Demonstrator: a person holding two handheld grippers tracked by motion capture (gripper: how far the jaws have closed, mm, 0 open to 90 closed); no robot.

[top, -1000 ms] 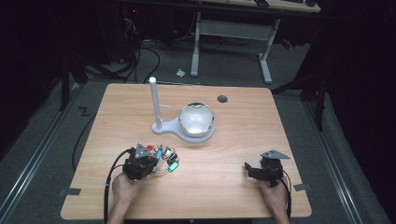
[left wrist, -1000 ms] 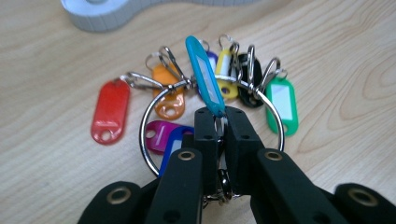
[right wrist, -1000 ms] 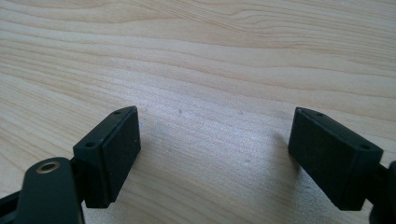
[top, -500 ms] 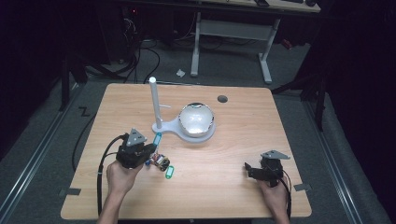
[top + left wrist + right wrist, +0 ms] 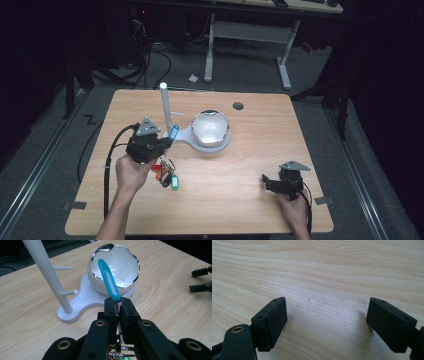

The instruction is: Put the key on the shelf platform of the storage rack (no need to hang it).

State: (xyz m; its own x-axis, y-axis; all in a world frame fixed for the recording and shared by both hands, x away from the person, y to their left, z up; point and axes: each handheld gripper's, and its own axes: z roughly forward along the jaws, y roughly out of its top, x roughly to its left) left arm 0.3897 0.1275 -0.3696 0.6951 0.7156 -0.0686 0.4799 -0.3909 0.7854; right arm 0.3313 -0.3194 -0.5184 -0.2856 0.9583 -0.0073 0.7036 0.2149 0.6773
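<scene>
A bunch of keys with coloured tags hangs from my left gripper (image 5: 167, 142), whose jaws are shut on the ring at the foot of the blue tag (image 5: 108, 281). The blue tag (image 5: 173, 132) sticks up past the fingertips; a green tag (image 5: 175, 184) and an orange tag (image 5: 160, 175) dangle beneath. In the left gripper view my left gripper (image 5: 116, 302) points at the white stand's pole (image 5: 47, 272) with short pegs and its glossy white bowl (image 5: 127, 267). My right gripper (image 5: 265, 182) rests open near the table's front right, bare wood between its jaws (image 5: 327, 320).
The white stand (image 5: 164, 105) and bowl (image 5: 211, 127) share one flat base at the table's middle. A round cable hole (image 5: 238, 106) lies behind it. The table's front edge (image 5: 200, 234) runs close below both hands. Another desk frame (image 5: 247, 35) stands on the floor beyond.
My left hand has lifted the key bunch off the table and carried it up and toward the white stand. The right gripper has stayed where it was.
</scene>
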